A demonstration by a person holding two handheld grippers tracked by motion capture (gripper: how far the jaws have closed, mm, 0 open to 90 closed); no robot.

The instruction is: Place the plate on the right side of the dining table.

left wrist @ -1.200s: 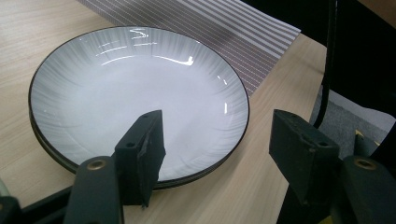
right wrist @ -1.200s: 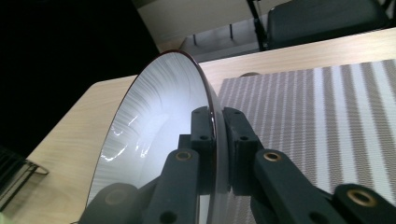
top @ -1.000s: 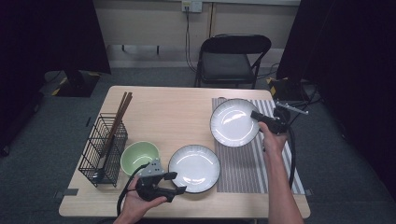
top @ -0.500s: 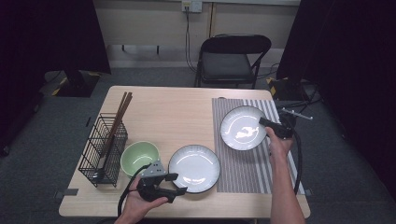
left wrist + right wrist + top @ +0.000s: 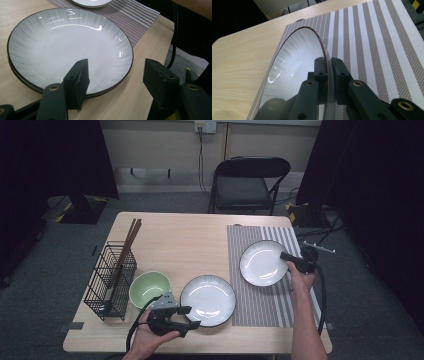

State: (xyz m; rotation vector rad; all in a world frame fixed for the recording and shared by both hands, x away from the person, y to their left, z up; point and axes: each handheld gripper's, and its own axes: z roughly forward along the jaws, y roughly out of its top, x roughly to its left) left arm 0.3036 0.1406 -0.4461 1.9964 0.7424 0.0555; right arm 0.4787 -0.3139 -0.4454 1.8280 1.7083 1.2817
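A white dark-rimmed plate lies on the wooden table near its front edge. My left gripper stands open at this plate's near rim; in the left gripper view one jaw overlaps the rim and the other hangs over bare wood. My right gripper is shut on the right rim of a second white plate, held tilted low over the striped placemat. The right gripper view has both pads pinching that plate's edge above the placemat.
A green bowl sits left of the front plate. Left of the bowl stands a black wire rack with chopsticks leaning out of it. A folding chair stands beyond the table's far edge.
The right gripper carried its plate rightward, toward the near side and lower over the placemat. The left gripper and the front plate stayed where they were.
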